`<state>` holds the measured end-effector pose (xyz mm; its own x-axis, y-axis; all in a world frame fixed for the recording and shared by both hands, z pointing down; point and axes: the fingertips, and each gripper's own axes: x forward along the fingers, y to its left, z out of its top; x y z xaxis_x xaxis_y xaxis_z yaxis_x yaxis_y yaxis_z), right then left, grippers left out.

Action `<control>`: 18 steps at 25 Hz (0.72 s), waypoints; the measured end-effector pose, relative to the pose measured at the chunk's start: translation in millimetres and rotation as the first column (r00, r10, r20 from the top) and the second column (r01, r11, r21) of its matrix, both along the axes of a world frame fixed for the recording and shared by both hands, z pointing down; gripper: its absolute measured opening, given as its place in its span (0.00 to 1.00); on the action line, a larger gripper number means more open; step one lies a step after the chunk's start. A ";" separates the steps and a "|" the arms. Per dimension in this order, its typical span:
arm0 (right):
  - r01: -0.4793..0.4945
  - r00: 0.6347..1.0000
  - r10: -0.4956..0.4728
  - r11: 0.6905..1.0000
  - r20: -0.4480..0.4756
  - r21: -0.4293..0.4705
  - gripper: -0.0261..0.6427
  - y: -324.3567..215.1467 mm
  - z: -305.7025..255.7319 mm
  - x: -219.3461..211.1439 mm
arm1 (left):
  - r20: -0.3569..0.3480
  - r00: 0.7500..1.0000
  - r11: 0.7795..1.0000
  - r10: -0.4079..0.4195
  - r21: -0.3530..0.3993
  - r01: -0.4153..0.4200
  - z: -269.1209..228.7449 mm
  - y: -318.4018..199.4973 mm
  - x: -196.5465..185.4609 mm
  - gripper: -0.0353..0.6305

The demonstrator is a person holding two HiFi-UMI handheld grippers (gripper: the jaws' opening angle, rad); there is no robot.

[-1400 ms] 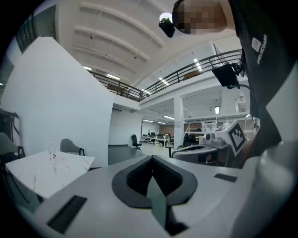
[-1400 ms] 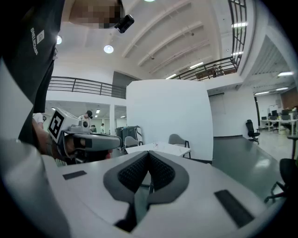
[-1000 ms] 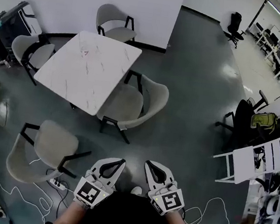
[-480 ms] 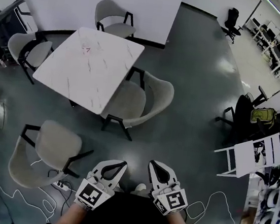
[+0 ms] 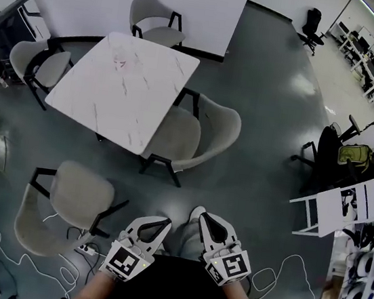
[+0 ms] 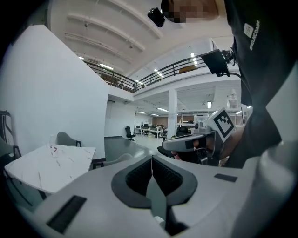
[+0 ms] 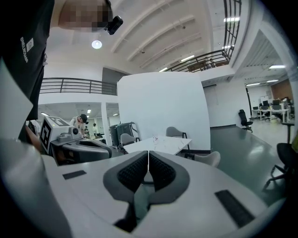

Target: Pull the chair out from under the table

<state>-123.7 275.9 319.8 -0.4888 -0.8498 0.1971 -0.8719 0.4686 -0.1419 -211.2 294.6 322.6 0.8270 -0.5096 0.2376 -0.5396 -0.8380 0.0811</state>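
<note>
- The left claw (image 6: 152, 159) is pressed together with nothing between its pads, held low in front of the person
- The right claw (image 7: 148, 153) is also pressed together and empty, just beside the left one
- The chair (image 5: 201, 135) stands on the grey floor (image 5: 273, 116) at the near right edge of the white marbled tabletop (image 5: 124, 82), its seat partly under it, well apart from both claws
- A second chair (image 5: 63, 206) stands clear of the tabletop's near corner; a third chair (image 5: 155, 28) and a fourth chair (image 5: 38, 61) sit at its far edges
</note>
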 end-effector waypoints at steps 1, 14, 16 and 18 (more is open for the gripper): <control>0.002 1.000 -0.002 1.000 0.000 -0.002 0.06 -6.4 1.6 -0.7 | 0.003 1.000 1.000 -0.007 0.000 0.007 1.1 -5.7 -1.1 0.06; 0.087 0.996 -0.086 0.996 0.031 -0.013 0.06 -120.7 12.7 30.7 | 0.040 0.993 0.993 -0.115 -0.016 0.115 9.3 -107.4 30.9 0.06; 0.097 0.995 -0.096 0.995 0.029 -0.022 0.06 -140.3 13.6 43.3 | 0.045 0.991 0.991 -0.128 -0.024 0.129 10.2 -126.0 41.3 0.06; 0.109 0.994 -0.108 0.994 0.026 -0.030 0.06 -159.0 14.4 55.7 | 0.058 0.989 0.990 -0.139 -0.027 0.140 11.5 -143.2 50.9 0.06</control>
